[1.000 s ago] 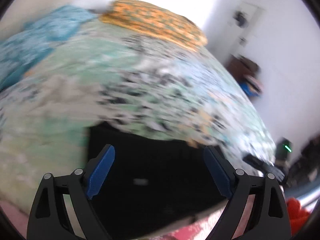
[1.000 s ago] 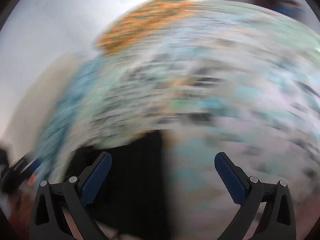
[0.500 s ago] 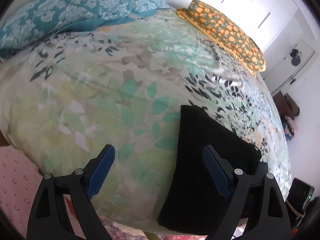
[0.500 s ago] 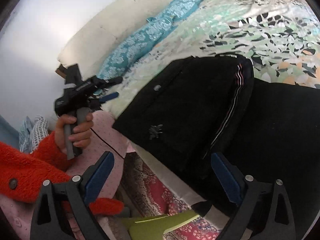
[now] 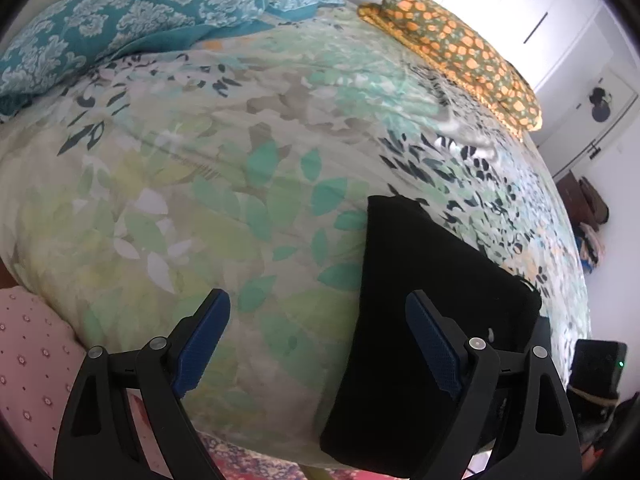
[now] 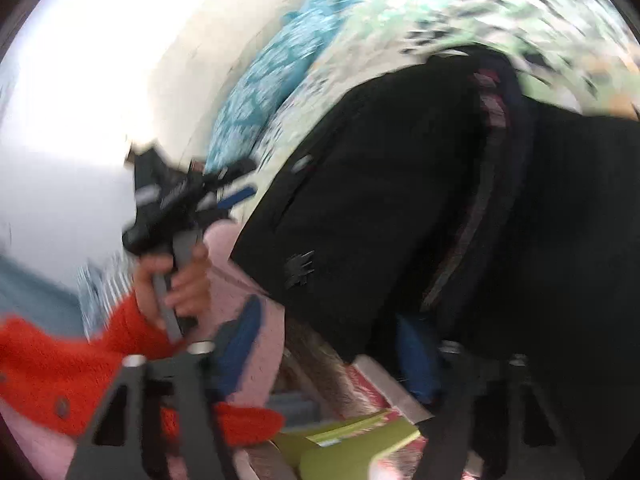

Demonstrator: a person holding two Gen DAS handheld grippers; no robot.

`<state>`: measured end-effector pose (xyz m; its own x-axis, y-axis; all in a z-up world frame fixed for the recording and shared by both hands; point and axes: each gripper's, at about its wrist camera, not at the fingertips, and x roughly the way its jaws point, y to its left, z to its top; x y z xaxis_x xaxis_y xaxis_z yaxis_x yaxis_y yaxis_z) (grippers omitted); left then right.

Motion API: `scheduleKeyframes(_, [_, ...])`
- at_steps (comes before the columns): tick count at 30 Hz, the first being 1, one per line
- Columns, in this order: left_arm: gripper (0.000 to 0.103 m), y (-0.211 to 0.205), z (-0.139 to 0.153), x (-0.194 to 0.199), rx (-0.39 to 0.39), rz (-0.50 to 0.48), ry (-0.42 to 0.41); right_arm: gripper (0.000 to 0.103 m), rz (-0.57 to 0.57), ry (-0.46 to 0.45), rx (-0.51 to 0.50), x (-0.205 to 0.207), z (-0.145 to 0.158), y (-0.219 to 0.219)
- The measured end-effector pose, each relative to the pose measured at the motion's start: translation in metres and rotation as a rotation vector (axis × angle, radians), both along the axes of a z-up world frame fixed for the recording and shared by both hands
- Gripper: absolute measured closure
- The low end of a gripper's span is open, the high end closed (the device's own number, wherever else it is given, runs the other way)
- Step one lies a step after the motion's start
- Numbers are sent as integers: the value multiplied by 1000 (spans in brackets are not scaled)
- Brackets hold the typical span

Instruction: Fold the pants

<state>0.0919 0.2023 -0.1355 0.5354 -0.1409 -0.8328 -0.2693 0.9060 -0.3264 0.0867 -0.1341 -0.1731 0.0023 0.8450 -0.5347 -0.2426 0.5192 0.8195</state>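
Left wrist view: black pants [image 5: 424,320], folded into a compact stack, lying on the leaf-print bed cover [image 5: 224,184] at the near edge of the bed, lower end hanging slightly over that edge. Left claw [image 5: 318,340] spread wide, empty, hovering above the cover; right blue pad over the pants' left border, left pad [image 5: 202,346] over bare cover beside the pants. Beyond the pants: teal patterned pillows [image 5: 132,28] at the far left of the bed, orange-spotted cushion [image 5: 452,52] at the far right. Pink dotted fabric [image 5: 32,356] below the bed edge, left of the pants.

Right wrist view, motion-blurred: pants [image 6: 400,208] filling the centre and right, striped side seam [image 6: 486,184] running down the folded edge. Right claw [image 6: 332,344] parted wide, nothing between the pads, close to the pants' lower edge; contact cannot be told. Left of the pants, a hand [image 6: 176,280] in a red sleeve [image 6: 64,360] gripping the other tool's handle.
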Motion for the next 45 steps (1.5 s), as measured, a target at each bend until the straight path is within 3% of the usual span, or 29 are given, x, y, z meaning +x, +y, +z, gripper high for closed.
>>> scheduleKeyframes(2, [13,1,-1,0,8,4,1,74,-26,47,-30,1,-9,-2])
scheduleKeyframes(6, [13,3,-3,1,16,22,12,83,-50,16,-17,-3,8,3])
scheduleKeyframes(10, [13,10,-2,-2,9,49,13,84,-69,-86,59,-5,64,-13])
scheduleKeyframes(16, [13,12,3,-5,-6,53,-3,85,-64,-242,33,-14,146,-52])
scheduleKeyframes(19, [13,6,6,-5,1,31,-8,85,-85,-260,-9,-22,161,-77])
scheduleKeyframes(22, [13,-2,11,-5,22,3,-21,85,-137,-218,-76,-27,150,-113])
scheduleKeyframes(25, [13,-16,16,-4,64,-36,-37,85,-196,-120,-177,-31,113,-143])
scheduleKeyframes(28, [13,-39,21,-4,123,-111,-56,85,-221,41,-359,-30,48,-163])
scheduleKeyframes(31, [13,-74,26,-7,214,-224,-81,84,-234,104,-371,-30,17,-167])
scheduleKeyframes(34, [12,-109,30,-20,295,-349,-124,81,-256,82,-358,-25,26,-172])
scheduleKeyframes(37, [12,-147,28,-31,392,-505,-152,74,-231,37,-416,-25,45,-169])
scheduleKeyframes(40, [12,-177,21,-41,510,-599,-167,74,-223,-118,-525,-20,83,-164])
scheduleKeyframes(43, [12,-191,15,-43,534,-648,-157,74,-215,-229,-513,-1,112,-148])
scheduleKeyframes(45, [12,-193,12,-43,525,-656,-148,74,-211,-257,-477,14,114,-136])
